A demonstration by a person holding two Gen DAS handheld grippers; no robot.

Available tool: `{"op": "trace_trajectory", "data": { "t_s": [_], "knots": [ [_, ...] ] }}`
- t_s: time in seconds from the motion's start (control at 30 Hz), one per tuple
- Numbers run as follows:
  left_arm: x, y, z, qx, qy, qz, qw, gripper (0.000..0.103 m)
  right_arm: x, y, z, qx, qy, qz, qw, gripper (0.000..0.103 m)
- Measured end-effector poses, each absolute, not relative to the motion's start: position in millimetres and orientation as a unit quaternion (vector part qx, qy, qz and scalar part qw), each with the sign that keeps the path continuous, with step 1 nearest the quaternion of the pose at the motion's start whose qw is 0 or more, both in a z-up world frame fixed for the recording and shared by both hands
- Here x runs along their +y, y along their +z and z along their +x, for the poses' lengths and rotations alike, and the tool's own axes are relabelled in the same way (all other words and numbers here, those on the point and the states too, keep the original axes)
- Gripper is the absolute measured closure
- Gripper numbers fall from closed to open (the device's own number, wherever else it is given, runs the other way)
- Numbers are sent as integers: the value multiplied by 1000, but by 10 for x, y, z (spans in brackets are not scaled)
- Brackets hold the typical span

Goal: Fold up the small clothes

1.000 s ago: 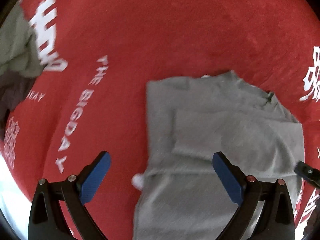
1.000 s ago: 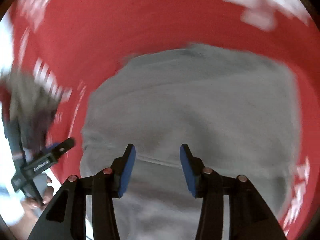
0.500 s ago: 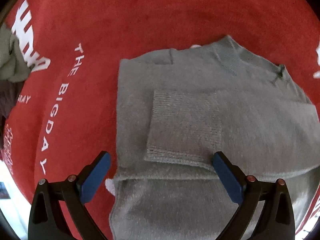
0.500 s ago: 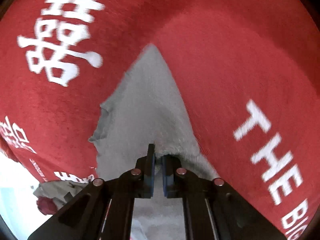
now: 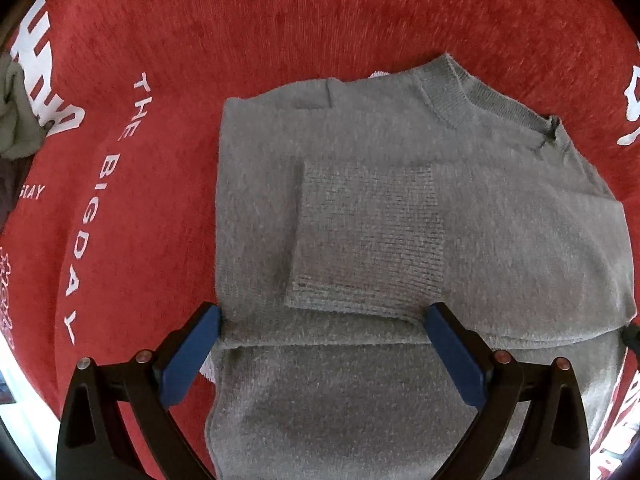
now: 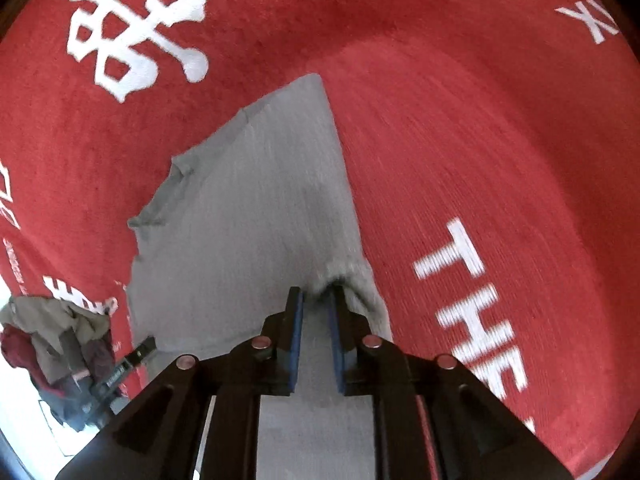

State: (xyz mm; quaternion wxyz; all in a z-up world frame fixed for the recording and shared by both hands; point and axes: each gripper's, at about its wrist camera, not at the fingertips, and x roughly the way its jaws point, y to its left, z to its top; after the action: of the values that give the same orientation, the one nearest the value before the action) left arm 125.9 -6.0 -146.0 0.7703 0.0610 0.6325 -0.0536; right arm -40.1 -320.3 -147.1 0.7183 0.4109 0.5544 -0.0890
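Under both grippers, a red cloth [image 5: 320, 20] carries the grey sweater [image 5: 400, 220]. Left gripper [image 5: 320, 344] hovers spread wide above its folded sleeve; right gripper [image 6: 316, 300] pinches a sweater edge.

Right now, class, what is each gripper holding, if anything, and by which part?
The right gripper pinches the fuzzy grey knit sweater at a bunched side edge. The left gripper is open over the sweater and holds nothing.
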Motion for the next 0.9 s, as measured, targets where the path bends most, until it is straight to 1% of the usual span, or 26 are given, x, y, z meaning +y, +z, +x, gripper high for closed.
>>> {"op": "trace_trajectory", "data": {
  "t_s": [0.03,0.13,0.17,0.2,0.23,0.27,0.3,0.53,0.67,0.73,0.77,0.8,0.87,0.9],
  "knots": [
    [-59,-1463,1259,632,-53,61,771,0,-3179,-1424,-432,559,-87,400,722,88],
    [-68,-1466,1253,632,-52,59,771,0,-3075,-1327,-475,569,-82,375,728,83],
    [-65,-1469,1254,632,-52,56,771,0,-3045,-1301,-493,571,-79,371,728,80],
    [-60,-1473,1256,632,-52,55,771,0,-3023,-1281,-513,573,-77,369,728,73],
    [-78,-1465,1231,631,-53,55,772,0,-2999,-1273,-521,574,-77,367,728,69],
    [-82,-1467,1220,629,-54,56,774,0,-2966,-1269,-522,576,-76,364,728,60],
    [-80,-1462,1209,627,-55,57,775,0,-2937,-1269,-519,576,-75,363,729,56],
    [-15,-1507,1230,628,-61,40,775,0,-2746,-1259,-547,588,-55,347,729,56],
    [65,-1545,1246,629,-54,14,776,0,-2653,-1230,-583,592,-46,341,729,56],
    [54,-1534,1252,632,-49,24,773,0,-2606,-1198,-602,593,-41,334,732,56],
    [46,-1514,1244,632,-47,29,773,0,-2582,-1170,-619,593,-37,327,734,54],
    [37,-1485,1221,632,-45,38,773,0,-2570,-1145,-636,594,-34,322,737,50],
    [-3,-1441,1164,638,-42,58,767,0,-2547,-1088,-672,594,-26,311,741,43],
    [-21,-1420,1121,640,-42,69,764,0,-2540,-1066,-682,595,-20,306,743,42]
  ]
}}
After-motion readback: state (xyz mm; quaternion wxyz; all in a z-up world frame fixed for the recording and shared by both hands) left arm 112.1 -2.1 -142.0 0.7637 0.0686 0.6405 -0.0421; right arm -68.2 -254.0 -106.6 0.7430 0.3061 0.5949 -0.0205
